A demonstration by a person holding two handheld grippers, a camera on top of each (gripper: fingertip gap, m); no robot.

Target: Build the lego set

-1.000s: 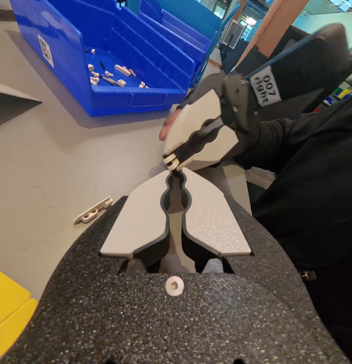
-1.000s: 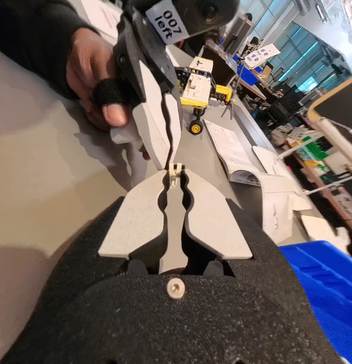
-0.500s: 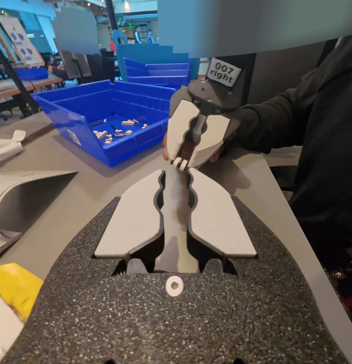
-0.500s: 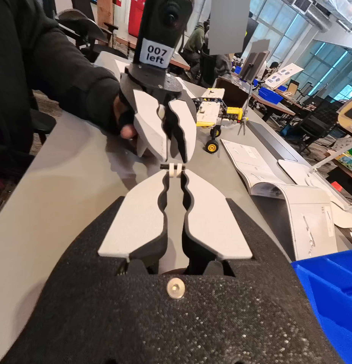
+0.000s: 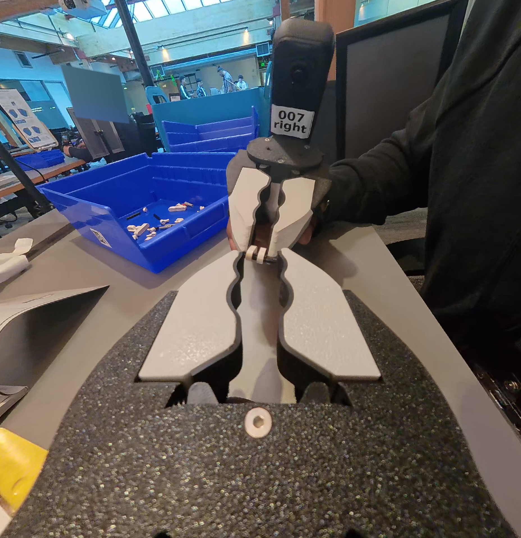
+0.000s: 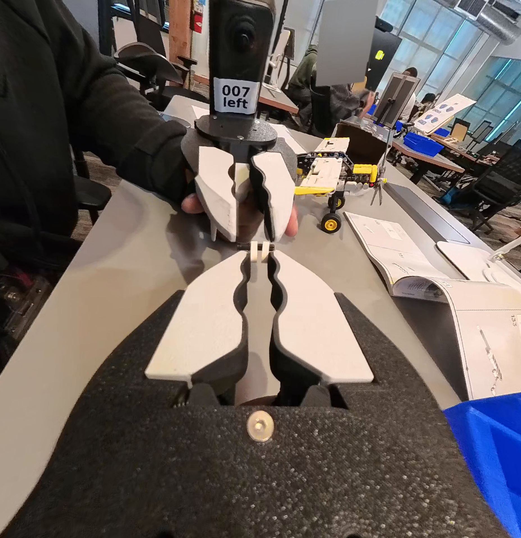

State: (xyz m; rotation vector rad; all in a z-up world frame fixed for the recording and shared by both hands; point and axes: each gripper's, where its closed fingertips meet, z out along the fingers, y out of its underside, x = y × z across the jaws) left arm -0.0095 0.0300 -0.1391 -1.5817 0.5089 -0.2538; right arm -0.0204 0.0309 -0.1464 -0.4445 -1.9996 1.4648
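Cream plastic piece [image 6: 258, 254], two lugs on a black pin, pinched in the right hand-held gripper [image 6: 258, 256] above the grey counter [image 6: 122, 262]. Left hand-held gripper [image 5: 259, 257]: jaws part-open, tips flanking the pin ends, holding nothing. Blue bin [image 5: 177, 250] of spare pieces stands beyond. Risk: a misaligned closing could knock the pin free or twist the piece loose.

Two grippers [image 5: 258, 256] [image 6: 258, 255], one blue bin [image 5: 154, 256], one toy vehicle [image 6: 338, 174], one open booklet [image 6: 399, 262]
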